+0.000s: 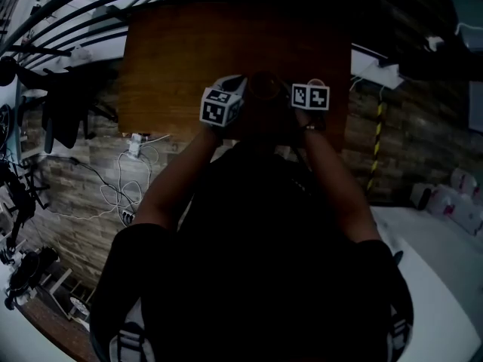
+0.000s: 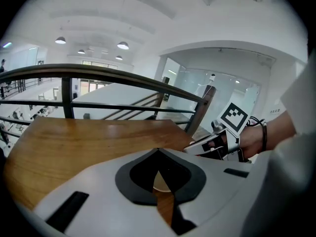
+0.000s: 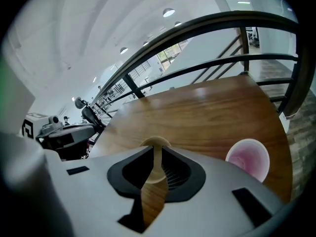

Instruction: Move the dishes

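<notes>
Bends over a wooden bench (image 1: 173, 59), both arms stretched forward and angled inward, elbows slightly bent, forearms bare. Closes the right hand (image 2: 254, 138) around its tool's handle, thin dark band at the wrist, black-and-white marker cube tilted above the knuckles.

Holds the left tongs (image 2: 159, 153) all but shut, matte grey jaws narrowed to a thin slit between dark padded insides, nothing pinched. Frames in that slit a sliver of the tan dish (image 2: 161, 182), pale, round and smooth, lying on the bench just beyond the tips.

Holds the right tongs (image 3: 154, 152) the same way, nearly shut and empty, aimed at the curved rim of the same dish just past the jaw tips.

Off to the right of the right tongs, a pink bowl (image 3: 248, 158): translucent, circular, upright on the bench near its rounded edge, apart from the tan dish.

Glossy grain across the bench top. Behind it, a dark metal railing (image 2: 98, 73) with a curved top bar.
</notes>
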The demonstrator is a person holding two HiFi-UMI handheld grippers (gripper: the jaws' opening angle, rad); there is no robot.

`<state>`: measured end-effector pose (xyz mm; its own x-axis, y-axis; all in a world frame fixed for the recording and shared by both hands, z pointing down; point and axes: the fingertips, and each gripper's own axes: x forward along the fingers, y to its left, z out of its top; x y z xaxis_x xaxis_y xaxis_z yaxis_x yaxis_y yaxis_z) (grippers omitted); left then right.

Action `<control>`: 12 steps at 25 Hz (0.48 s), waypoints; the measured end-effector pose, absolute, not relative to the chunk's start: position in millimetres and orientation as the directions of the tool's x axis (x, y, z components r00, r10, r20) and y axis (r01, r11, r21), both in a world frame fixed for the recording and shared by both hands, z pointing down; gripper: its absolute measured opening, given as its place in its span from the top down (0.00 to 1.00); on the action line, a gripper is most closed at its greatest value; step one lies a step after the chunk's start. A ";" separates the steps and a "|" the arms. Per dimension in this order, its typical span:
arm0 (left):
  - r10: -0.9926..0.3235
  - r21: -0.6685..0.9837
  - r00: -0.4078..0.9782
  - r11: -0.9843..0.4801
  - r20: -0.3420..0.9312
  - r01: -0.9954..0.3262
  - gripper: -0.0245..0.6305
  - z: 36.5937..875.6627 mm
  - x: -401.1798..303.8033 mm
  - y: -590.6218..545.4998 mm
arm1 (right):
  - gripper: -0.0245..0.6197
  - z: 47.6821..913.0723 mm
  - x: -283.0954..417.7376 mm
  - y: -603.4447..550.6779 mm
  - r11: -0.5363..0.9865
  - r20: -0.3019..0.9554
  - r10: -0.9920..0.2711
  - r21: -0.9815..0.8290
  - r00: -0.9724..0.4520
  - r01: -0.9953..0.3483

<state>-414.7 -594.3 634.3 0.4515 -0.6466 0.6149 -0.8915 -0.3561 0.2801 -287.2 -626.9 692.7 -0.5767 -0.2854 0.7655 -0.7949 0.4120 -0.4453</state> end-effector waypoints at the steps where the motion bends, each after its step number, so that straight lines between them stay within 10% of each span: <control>1: -0.651 0.278 0.454 -0.360 0.608 -0.890 0.97 628.8 -416.5 -597.1 | 0.87 686.2 -289.7 -628.4 0.420 0.760 -0.295 -0.442 -0.580 -0.793; 12: -0.658 0.266 0.501 -0.429 0.563 -0.863 0.97 603.9 -417.5 -602.7 | 0.94 649.3 -308.9 -628.5 0.477 0.725 -0.348 -0.410 -0.595 -0.778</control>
<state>-417.5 -602.7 603.9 0.5006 -0.6576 0.5630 -0.8631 -0.4290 0.2663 -308.9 -628.5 649.3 -0.5948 -0.3477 0.7248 -0.7777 0.4769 -0.4095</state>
